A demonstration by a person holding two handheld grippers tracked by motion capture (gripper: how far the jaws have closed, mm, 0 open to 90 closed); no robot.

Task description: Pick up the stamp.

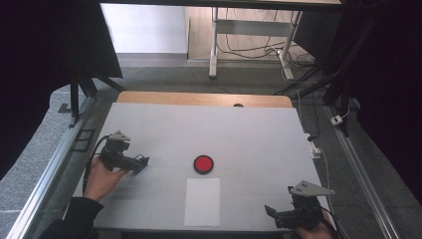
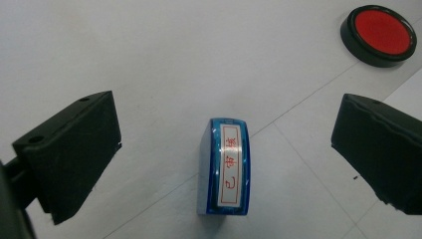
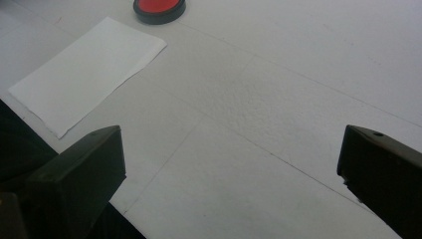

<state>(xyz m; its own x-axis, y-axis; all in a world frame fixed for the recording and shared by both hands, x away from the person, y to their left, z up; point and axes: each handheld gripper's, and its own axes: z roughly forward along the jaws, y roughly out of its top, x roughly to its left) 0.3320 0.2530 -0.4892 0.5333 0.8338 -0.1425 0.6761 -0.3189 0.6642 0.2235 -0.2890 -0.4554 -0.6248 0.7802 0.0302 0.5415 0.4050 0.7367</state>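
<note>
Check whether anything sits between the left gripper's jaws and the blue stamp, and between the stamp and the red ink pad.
Nothing visible does. The left gripper is open, with the blue stamp lying on the table between its jaws, untouched. Bare table surface runs from the stamp to the red ink pad.

Left gripper (image 2: 226, 164) sits low over the white table (image 2: 149, 59), jaws spread wide with clear space on both sides of the blue stamp (image 2: 226, 169). The stamp lies between them, untouched, its white label with red characters facing up. A round red ink pad (image 2: 379, 34) sits far right.
</note>
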